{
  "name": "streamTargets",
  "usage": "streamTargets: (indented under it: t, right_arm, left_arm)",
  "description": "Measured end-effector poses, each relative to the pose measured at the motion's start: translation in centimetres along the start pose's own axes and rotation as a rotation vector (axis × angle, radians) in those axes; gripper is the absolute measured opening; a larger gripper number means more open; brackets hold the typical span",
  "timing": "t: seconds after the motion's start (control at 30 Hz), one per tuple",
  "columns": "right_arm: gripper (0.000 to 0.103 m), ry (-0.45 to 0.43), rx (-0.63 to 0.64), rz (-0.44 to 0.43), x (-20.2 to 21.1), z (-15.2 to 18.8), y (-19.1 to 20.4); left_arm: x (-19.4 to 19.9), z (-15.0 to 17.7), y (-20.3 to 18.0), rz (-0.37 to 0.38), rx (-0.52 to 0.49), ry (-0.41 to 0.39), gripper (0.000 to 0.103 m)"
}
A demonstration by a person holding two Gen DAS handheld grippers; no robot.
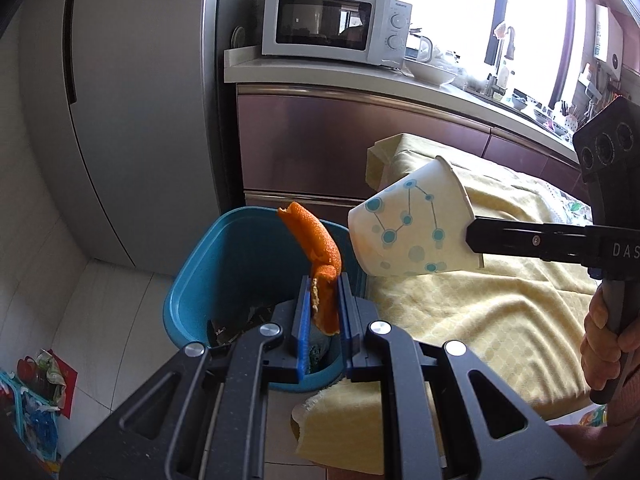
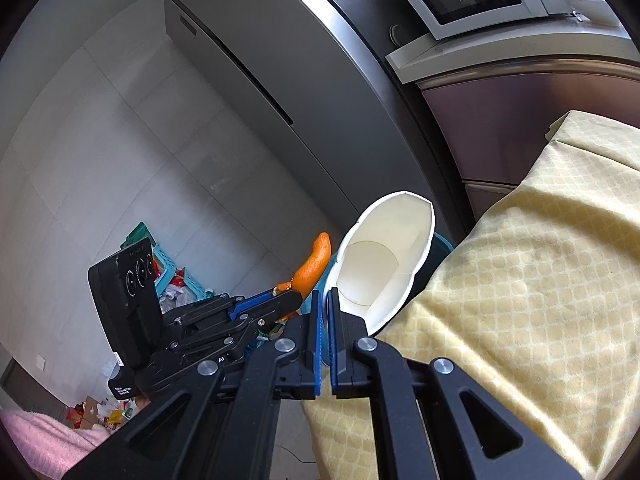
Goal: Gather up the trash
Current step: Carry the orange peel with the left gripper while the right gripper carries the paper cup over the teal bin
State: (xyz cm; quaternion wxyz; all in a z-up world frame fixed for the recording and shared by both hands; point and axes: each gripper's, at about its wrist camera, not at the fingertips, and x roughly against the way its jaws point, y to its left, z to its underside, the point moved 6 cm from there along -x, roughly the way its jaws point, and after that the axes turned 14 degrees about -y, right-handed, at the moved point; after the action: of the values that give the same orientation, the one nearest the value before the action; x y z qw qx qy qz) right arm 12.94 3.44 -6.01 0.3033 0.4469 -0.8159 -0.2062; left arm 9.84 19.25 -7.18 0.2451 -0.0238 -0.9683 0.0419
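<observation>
Kitchen scene: grey fridge point(image 1: 132, 112), white microwave point(image 1: 334, 24) on the counter, a table under a yellow cloth point(image 1: 500, 280), tiled floor. A teal bin point(image 1: 208, 280) stands on the floor against the table edge, directly below and ahead of the left gripper point(image 1: 325, 300).

The left gripper is clamped on an orange peel point(image 1: 316, 240): narrow gap between the blue pads, peel pinched at its lower end, the rest curling up and away past the tips. The peel hangs over the bin mouth. It looks light, limp and a bit waxy, so it probably slips or folds if pinched at the thin tip; the thick middle is the safer hold. Likely drops clean once the jaws part.

The right gripper point(image 2: 326, 304) is pressed together on the rim of a paper cup point(image 2: 380, 264), wall flattened between the pads. The cup is white with blue dots, tilted, mouth facing back toward the right gripper and base pointing at the bin. It sits just right of the peel, near the bin edge, above the cloth. The cup is light, thin-walled and crushes easily; the rim is already dented, and that is the stiffest spot to grip.

Dark scraps already lie in the bin.
</observation>
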Motion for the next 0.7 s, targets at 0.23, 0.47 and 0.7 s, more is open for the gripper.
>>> streamTargets:
  t: [0.23,0.47,0.7]
  right_arm:
    - [0.002,0.029,0.001,0.013,-1.1,0.3,0.0]
    - [0.002,0.056,0.002,0.020,-2.3,0.5,0.2]
    - [0.002,0.072,0.003,0.032,-3.2,0.6,0.1]
  left_arm:
    - [-1.2,0.6,0.9,-0.019,0.009,0.019,0.013]
    - [-2.5,1.1,1.7,-0.026,0.033,0.042,0.013]
    - [-3.2,1.2,1.9,-0.031,0.036,0.046,0.013]
